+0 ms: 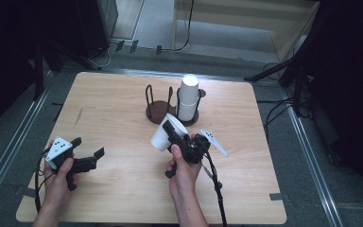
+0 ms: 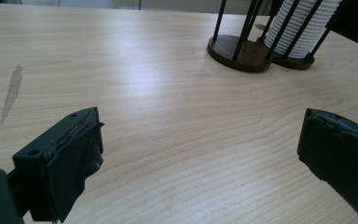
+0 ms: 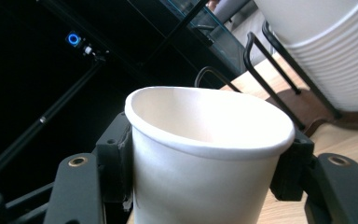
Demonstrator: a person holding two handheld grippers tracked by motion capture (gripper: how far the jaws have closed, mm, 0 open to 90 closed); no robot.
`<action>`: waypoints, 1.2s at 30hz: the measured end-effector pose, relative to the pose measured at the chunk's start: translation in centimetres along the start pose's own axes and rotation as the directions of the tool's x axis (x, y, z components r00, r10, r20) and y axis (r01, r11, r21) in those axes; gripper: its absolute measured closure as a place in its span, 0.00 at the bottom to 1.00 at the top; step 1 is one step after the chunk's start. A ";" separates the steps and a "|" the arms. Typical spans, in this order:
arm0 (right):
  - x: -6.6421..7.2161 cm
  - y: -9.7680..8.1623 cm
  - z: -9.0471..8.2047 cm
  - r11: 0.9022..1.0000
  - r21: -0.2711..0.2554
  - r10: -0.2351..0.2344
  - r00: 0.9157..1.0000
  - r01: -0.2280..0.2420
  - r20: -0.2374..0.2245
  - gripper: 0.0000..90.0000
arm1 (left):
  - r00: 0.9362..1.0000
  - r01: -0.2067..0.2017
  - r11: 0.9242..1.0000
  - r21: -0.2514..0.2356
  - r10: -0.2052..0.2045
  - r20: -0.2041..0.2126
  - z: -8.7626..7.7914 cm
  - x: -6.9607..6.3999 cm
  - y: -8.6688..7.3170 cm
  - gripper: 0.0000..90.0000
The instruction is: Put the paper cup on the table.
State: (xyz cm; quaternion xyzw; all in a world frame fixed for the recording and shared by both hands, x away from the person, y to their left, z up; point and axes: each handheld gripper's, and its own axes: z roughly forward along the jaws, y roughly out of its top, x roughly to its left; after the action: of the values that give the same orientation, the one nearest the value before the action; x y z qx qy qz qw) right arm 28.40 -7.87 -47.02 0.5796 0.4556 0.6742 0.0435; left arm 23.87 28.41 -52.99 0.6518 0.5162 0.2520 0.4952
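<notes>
The right gripper, in the middle of the high view, has its two black jaws closed on the sides of one white paper cup, which is tipped and held up off the light wooden tabletop. This cup is thin and soft, so a hard squeeze could dent it, and a weak squeeze could let it slide out and roll away. If it is moved toward the dark round wire cup holders in the upper middle of the frame, its rim could bump a thin black rod and knock the stand, or tip the tall stack of white paper cups standing in the other ring. The left gripper, at the lower left, is wide open and holds nothing. I count two grippers, two holder rings, one stack, and one loose cup; how many cups the stack has I cannot tell.
</notes>
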 end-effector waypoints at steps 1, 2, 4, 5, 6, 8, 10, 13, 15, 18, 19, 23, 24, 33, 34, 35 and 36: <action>0.0 0.0 -0.1 1.000 0.000 -0.017 1.000 0.017 0.000 0.41 | 1.000 -0.002 1.000 0.001 0.002 0.000 -0.1 0.0 -0.1 0.01; 0.0 0.1 -0.1 1.000 -0.001 -0.028 1.000 0.028 -0.008 0.41 | 1.000 0.000 1.000 -0.003 0.000 -0.001 -0.2 0.0 -0.3 0.01; -0.1 0.3 -0.2 0.999 -0.001 -0.049 0.999 0.049 -0.011 0.42 | 1.000 -0.002 1.000 -0.008 0.002 -0.005 -0.4 0.2 -0.5 0.01; -0.2 0.4 -0.3 0.998 -0.002 -0.059 0.998 0.059 -0.013 0.42 | 1.000 -0.004 1.000 -0.018 0.004 -0.014 -0.5 0.2 -0.6 0.01; -0.3 0.5 -0.3 0.997 -0.006 -0.074 0.997 0.074 -0.005 0.42 | 1.000 -0.008 1.000 -0.028 0.007 -0.030 -0.7 0.4 -0.8 0.01; -0.4 0.7 -0.5 0.994 -0.007 -0.108 0.994 0.108 0.003 0.42 | 0.999 -0.002 0.999 -0.042 0.000 -0.048 -1.0 0.7 -0.9 0.01; -0.4 0.9 -0.7 0.991 -0.010 -0.133 0.991 0.133 0.013 0.42 | 0.999 0.005 0.999 -0.051 -0.007 -0.049 -1.3 1.0 -1.1 0.01; -0.5 1.2 -1.0 0.986 -0.009 -0.163 0.986 0.164 0.019 0.42 | 0.998 0.007 0.998 -0.057 -0.010 -0.059 -1.7 1.4 -1.4 0.01; -0.7 1.4 -1.1 0.983 -0.006 -0.184 0.982 0.184 0.028 0.42 | 0.998 0.004 0.998 -0.059 -0.008 -0.061 -1.8 1.6 -1.5 0.01; -1.0 1.8 -1.3 0.983 -0.006 -0.182 0.983 0.182 0.030 0.42 | 0.998 -0.009 0.999 -0.049 0.006 -0.066 -1.9 1.9 -1.9 0.01; -1.1 2.0 -1.4 0.983 -0.004 -0.183 0.983 0.183 0.035 0.42 | 0.998 -0.005 0.999 -0.048 0.001 -0.069 -1.9 2.0 -2.0 0.01; -1.5 2.6 -1.6 0.976 -0.013 -0.218 0.975 0.219 0.051 0.42 | 0.997 0.004 0.999 -0.042 -0.007 -0.074 -1.7 2.3 -2.3 0.01; -1.6 2.7 -1.7 0.972 -0.016 -0.235 0.970 0.236 0.058 0.42 | 0.997 -0.002 0.999 -0.035 -0.001 -0.074 -1.6 2.4 -2.4 0.01; -2.9 4.4 -2.2 0.950 -0.023 -0.304 0.942 0.310 0.141 0.42 | 0.999 0.048 0.995 -0.083 -0.048 0.007 -2.1 3.0 -2.8 0.01; -3.0 4.5 -2.2 0.945 -0.024 -0.319 0.936 0.326 0.149 0.42 | 0.998 0.068 0.994 -0.090 -0.066 0.019 -2.2 3.2 -2.8 0.01; -3.0 4.6 -2.3 0.938 -0.023 -0.338 0.928 0.345 0.158 0.42 | 0.997 0.079 0.993 -0.090 -0.077 0.027 -2.2 3.3 -2.8 0.01; -3.1 4.7 -2.3 0.933 -0.020 -0.353 0.921 0.361 0.164 0.41 | 0.996 0.092 0.991 -0.092 -0.089 0.030 -2.2 3.4 -2.8 0.01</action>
State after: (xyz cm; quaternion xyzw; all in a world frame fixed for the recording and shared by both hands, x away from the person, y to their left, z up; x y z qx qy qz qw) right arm 29.71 -13.71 -46.02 0.5373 0.5318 0.6181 0.2157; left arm 21.95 32.36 -55.34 0.6069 0.5266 0.2448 0.5426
